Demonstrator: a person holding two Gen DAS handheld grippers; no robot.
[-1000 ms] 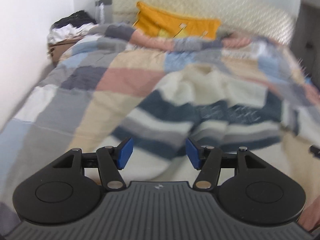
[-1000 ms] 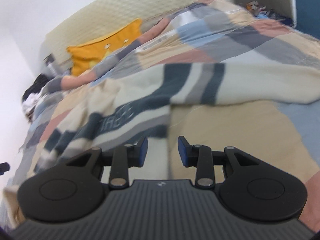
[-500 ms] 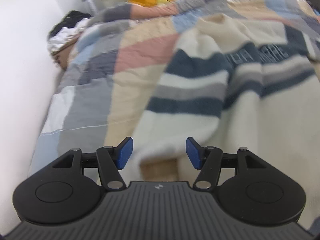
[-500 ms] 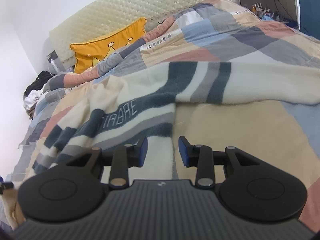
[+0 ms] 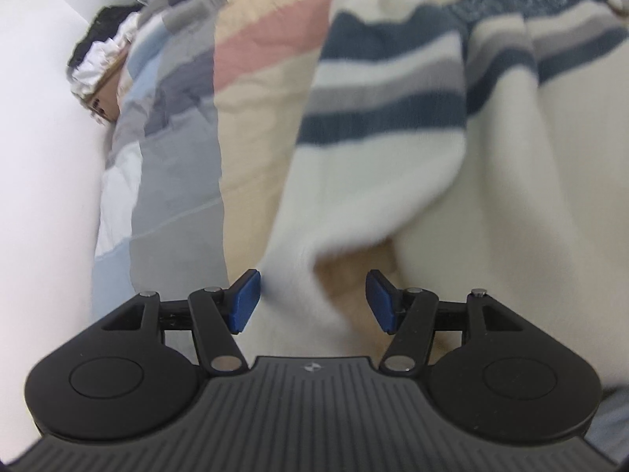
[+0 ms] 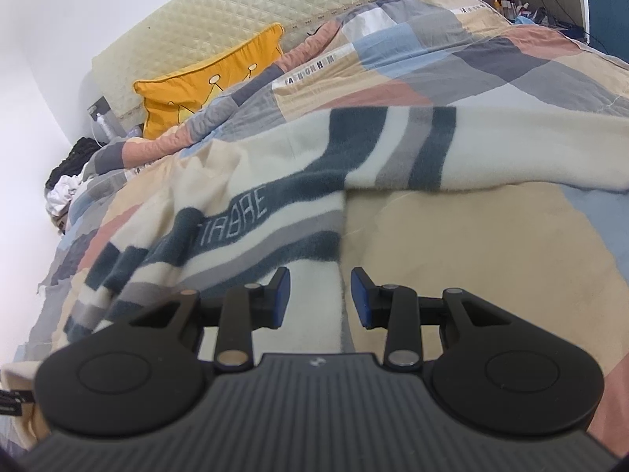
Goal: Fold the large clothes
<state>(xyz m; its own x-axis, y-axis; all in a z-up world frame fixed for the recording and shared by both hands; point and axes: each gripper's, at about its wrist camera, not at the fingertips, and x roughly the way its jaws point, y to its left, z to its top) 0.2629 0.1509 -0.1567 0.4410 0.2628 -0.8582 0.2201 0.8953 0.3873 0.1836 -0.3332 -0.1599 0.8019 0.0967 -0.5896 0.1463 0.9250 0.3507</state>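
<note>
A cream sweater point(image 6: 298, 212) with navy and grey stripes and lettering lies spread on the bed. Its left sleeve point(image 5: 377, 118) runs toward my left gripper point(image 5: 312, 301), which points steeply down at it. That gripper is open, and the sleeve's cream cuff end point(image 5: 298, 271) lies between its blue pads without being pinched. My right gripper point(image 6: 320, 299) is open over the sweater's lower right side. The cream edge of the body point(image 6: 314, 306) sits between its pads, apart from both. The right sleeve point(image 6: 511, 149) stretches off to the right.
A patchwork quilt point(image 6: 491, 259) covers the bed. At the head are a yellow cushion point(image 6: 212, 86) and a quilted headboard point(image 6: 275, 11). A white wall point(image 5: 43, 196) borders the bed's left side, with a pile of clothes point(image 5: 102, 55) beside it. Small bottles point(image 6: 507, 2) stand far right.
My left gripper has dipped and rolled down toward the sleeve's end, which now lies between its pads. The right gripper has stayed nearly still over the sweater's edge.
</note>
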